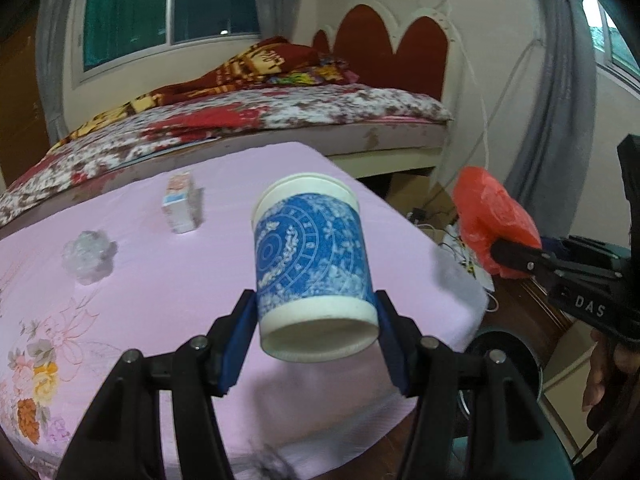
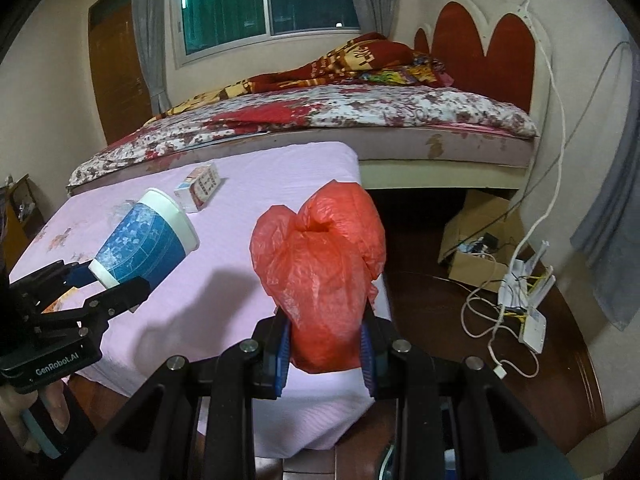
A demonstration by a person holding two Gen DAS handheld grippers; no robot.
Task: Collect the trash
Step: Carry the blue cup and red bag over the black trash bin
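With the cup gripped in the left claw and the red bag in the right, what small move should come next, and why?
Probably carry the paper cup rightward toward the red plastic bag. The left claw grips the cup lifted off the pink table, tilted, and the right claw holds the bag up beside it, still apart. The bag's mouth looks bunched, so it may need opening first.

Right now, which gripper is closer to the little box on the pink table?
Left. The left gripper holds the blue paper cup above the table, just short of the small carton. The right gripper holds the red plastic bag at the table's right edge, farther away.
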